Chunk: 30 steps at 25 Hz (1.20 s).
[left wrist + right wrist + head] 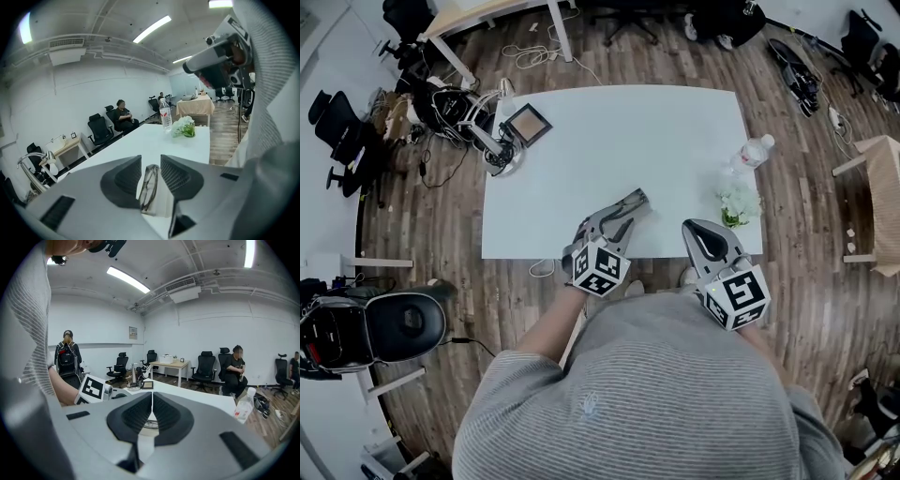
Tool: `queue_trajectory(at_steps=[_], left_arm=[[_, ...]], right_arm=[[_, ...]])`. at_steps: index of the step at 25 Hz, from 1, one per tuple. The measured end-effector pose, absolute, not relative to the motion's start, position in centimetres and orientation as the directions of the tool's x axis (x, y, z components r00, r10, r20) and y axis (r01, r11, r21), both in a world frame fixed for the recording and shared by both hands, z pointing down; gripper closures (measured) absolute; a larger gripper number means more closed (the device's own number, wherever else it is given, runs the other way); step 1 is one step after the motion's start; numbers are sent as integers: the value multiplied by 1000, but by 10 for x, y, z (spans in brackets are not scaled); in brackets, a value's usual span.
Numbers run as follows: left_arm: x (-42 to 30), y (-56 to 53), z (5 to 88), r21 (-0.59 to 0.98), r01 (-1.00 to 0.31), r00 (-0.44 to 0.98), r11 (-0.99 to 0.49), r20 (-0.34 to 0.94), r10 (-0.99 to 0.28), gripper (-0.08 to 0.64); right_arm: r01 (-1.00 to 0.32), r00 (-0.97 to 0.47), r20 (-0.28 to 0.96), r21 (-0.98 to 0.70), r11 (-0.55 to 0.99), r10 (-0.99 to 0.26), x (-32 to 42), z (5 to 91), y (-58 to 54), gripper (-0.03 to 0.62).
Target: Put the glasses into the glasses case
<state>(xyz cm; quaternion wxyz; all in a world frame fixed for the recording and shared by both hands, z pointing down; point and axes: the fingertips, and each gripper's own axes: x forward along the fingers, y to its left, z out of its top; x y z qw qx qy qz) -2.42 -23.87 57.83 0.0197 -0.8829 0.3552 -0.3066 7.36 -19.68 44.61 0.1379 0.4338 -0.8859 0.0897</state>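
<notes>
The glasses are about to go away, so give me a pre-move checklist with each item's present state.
1. The glasses gripped by the left gripper: ok, they stand edge-on between its jaws.
2. The right gripper free: ok, jaws together on nothing.
3. The glasses case in view: not ok, none shows on the table or elsewhere.
4. The water bottle and flowers apart from both grippers: ok, at the table's right edge.
5. Arms of the glasses folded: cannot tell.
</notes>
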Motion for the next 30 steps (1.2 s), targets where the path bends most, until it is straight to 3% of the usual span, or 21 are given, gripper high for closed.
queue_trajectory(at_steps=[15,17,18,19,30], left_arm=[[17,-171,493,-171,-595,696,-785,379,-610,431],[18,-170,487,-169,-591,708,-789,360,-607,463],[19,-169,485,-162,-587,717,-793,352,-602,534],[20,-168,484,-152,-580,726,-800,348,-593,546],[40,-144,485,-142,-495,787,-858,345,-511,548]], right_arm=[[-772,-612,317,-37,635,-725,68,446,-192,577],[-768,-616,317,-35,640,-721,66,445,-190,577],[-766,-617,317,-35,641,-720,65,445,-190,577],[-765,-618,317,-34,643,-719,65,445,-189,577],[-749,-633,310,-11,663,-709,61,441,-181,578]])
